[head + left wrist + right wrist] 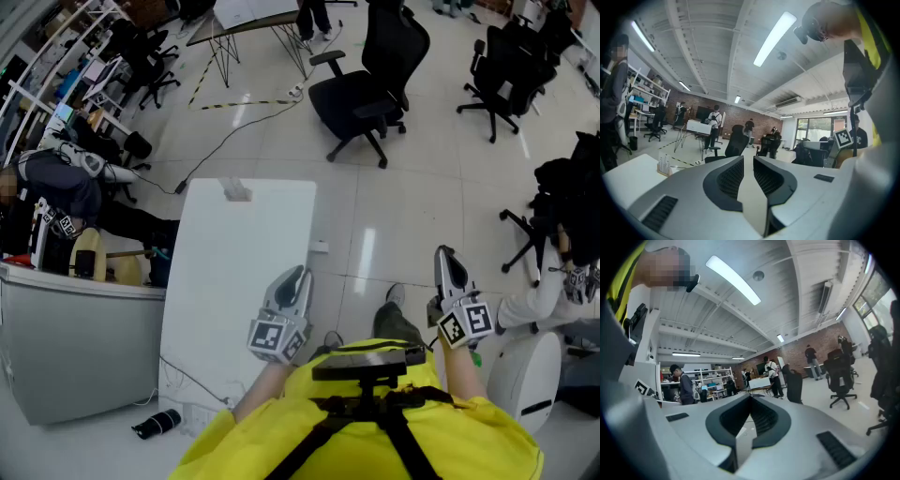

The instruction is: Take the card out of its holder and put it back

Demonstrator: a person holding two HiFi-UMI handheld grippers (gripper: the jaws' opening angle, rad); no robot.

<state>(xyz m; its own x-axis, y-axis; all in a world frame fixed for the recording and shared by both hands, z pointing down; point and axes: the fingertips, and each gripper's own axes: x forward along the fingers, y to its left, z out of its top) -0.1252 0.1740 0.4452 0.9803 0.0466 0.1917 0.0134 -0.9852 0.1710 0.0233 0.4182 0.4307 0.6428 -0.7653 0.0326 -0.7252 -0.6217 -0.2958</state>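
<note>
A small clear card holder [236, 191] with a card in it stands at the far end of the white table [234, 281]. The left gripper view shows the holder [663, 165] far off at the left. Both grippers are raised close to my body, well short of the holder. My left gripper [298, 274] hovers over the table's near right edge; its jaws [748, 159] stand a narrow gap apart with nothing between them. Off the table to the right, my right gripper [443, 251] points forward with its tips [750, 397] closed together and empty.
Black office chairs [370, 84] stand on the tiled floor beyond the table, with a cable [230, 136] trailing across it. A seated person [56, 192] and a grey counter [75, 337] are at the left. A black cylinder [157, 424] lies by the table's near corner.
</note>
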